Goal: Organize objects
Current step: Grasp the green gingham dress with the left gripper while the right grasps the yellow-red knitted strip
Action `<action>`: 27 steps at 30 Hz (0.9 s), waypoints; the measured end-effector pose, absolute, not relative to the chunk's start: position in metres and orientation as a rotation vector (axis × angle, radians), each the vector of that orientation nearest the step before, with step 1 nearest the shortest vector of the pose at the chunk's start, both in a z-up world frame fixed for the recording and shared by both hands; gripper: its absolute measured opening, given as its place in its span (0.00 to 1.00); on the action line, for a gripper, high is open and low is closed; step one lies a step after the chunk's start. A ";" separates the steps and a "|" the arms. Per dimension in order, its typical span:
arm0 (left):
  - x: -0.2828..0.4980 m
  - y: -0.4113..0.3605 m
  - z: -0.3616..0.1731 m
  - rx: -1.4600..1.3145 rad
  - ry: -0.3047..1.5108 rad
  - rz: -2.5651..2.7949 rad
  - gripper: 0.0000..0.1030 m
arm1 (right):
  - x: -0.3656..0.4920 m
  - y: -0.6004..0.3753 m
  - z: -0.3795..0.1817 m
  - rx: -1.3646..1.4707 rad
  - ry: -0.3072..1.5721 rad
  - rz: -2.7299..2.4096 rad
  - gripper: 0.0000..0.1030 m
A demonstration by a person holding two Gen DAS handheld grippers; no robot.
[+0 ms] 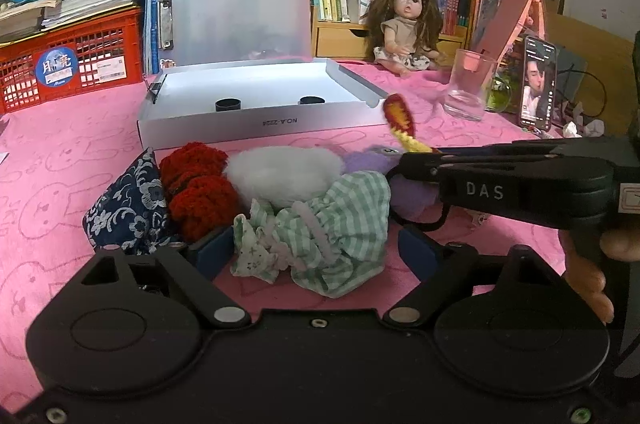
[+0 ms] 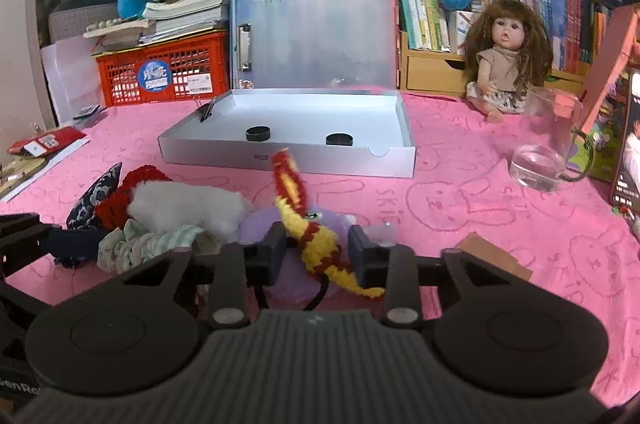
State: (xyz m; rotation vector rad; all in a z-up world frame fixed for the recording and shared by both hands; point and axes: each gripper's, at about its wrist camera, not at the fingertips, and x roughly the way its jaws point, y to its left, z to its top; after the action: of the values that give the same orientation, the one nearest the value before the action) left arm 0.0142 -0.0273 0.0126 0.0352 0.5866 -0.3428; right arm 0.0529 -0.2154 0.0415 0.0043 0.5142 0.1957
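- Green cloth [image 1: 340,220] is lying between the spread fingers of the left gripper [image 1: 316,252], ungrasped, on the pink table [image 1: 60,163].
- Right gripper [image 2: 316,252] is reaching level over the pile, its fingers not yet closed around the yellow-red toy [image 2: 316,236].
- Behind, the white box [image 2: 288,147] is standing open.

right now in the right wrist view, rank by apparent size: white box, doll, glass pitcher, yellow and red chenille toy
1. white box
2. doll
3. glass pitcher and yellow and red chenille toy: they look close in extent, and the toy sits nearer the camera, so unranked.
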 end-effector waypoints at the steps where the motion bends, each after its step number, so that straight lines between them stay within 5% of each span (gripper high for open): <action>1: 0.015 -0.027 0.012 0.035 0.588 -0.339 0.81 | 0.053 -0.216 0.042 0.010 0.515 0.193 0.30; 17: 0.017 -0.023 0.013 0.010 0.592 -0.293 0.55 | 0.049 -0.222 0.045 0.053 0.501 0.165 0.26; 27: 0.011 -0.021 0.022 0.014 0.574 -0.297 0.52 | 0.047 -0.225 0.047 0.076 0.485 0.148 0.26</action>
State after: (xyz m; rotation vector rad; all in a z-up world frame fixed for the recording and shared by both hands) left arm 0.0106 -0.0215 0.0219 0.0141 0.5741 -0.2969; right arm 0.0475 -0.2247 0.0468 0.0762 0.4851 0.1481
